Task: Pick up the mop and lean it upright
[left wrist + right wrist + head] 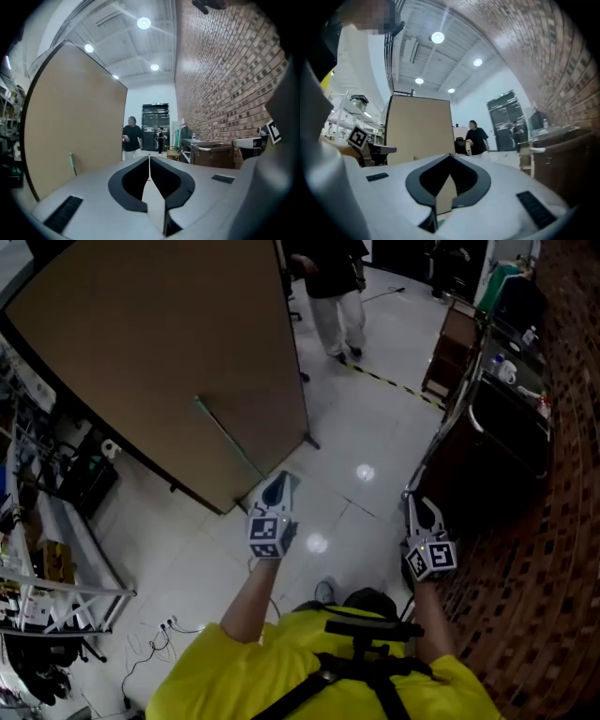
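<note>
The mop's thin pale-green handle (226, 442) leans upright against the big brown board (169, 352); its lower end is hidden behind my left gripper. In the left gripper view the mop handle (71, 164) shows as a short green stick beside the board (75, 122). My left gripper (277, 487) is held level just to the right of the handle, its jaws shut with nothing between them (149, 158). My right gripper (420, 508) hovers level near the dark cabinet, also shut and holding nothing (451, 155).
A person in a dark top (333, 287) stands on the white floor at the back. A dark cabinet with a rail (497, 427) and a brick wall (562, 568) close off the right. Cluttered shelves (47, 549) and floor cables (159, 634) lie left.
</note>
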The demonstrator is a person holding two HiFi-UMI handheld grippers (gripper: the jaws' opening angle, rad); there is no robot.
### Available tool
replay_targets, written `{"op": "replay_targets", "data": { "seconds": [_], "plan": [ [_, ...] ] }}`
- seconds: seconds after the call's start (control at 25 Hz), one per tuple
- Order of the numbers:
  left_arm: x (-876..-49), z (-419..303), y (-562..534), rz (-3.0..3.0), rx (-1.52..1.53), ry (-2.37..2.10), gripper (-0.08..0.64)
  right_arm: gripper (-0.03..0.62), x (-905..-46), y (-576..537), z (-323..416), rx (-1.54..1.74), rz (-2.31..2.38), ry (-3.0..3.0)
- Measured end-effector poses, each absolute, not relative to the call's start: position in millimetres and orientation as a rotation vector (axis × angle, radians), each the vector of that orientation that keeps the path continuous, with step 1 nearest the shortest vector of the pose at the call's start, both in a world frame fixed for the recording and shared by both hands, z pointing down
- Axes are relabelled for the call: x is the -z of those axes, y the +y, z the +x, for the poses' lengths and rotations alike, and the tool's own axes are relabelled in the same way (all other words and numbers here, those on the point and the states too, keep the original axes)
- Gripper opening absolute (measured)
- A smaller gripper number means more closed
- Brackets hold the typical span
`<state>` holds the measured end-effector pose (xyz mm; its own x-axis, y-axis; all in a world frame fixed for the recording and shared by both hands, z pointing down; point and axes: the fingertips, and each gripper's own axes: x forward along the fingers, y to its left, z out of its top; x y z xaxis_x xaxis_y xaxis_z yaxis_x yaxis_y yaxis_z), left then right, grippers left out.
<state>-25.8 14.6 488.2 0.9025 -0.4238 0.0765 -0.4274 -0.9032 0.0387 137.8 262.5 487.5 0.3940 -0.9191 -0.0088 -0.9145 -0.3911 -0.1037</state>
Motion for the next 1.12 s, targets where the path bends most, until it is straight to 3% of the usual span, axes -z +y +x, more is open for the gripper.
{"op": "replay_targets", "data": {
  "seconds": [0.44,0.56,0.64,0.76,0.84,1.12],
  "plan": [
    [-520,-43,-177,2.666,-0.164,-1.445,0.011,0.006,-527,-60,229,0.169,-1.988,2.325],
    [-530,-29,-210,2.546,-0.147,-1.558,0.089,0.008,-522,-130,248,0.165,-1.844,2.465],
    [-529,-21,-227,2.498,-0.135,-1.624,0.089,0.008,-516,-169,258,0.179,-1.764,2.521],
    [-522,-21,-259,2.432,-0.102,-1.707,0.093,0.008,-519,-224,261,0.215,-1.692,2.585],
    [-530,-27,-281,2.396,-0.109,-1.724,0.154,0.008,-527,-253,255,0.247,-1.658,2.618],
    [-585,-23,-409,2.365,-0.17,-1.715,0.161,0.008,-548,-344,239,0.299,-1.68,2.659]
  ]
}}
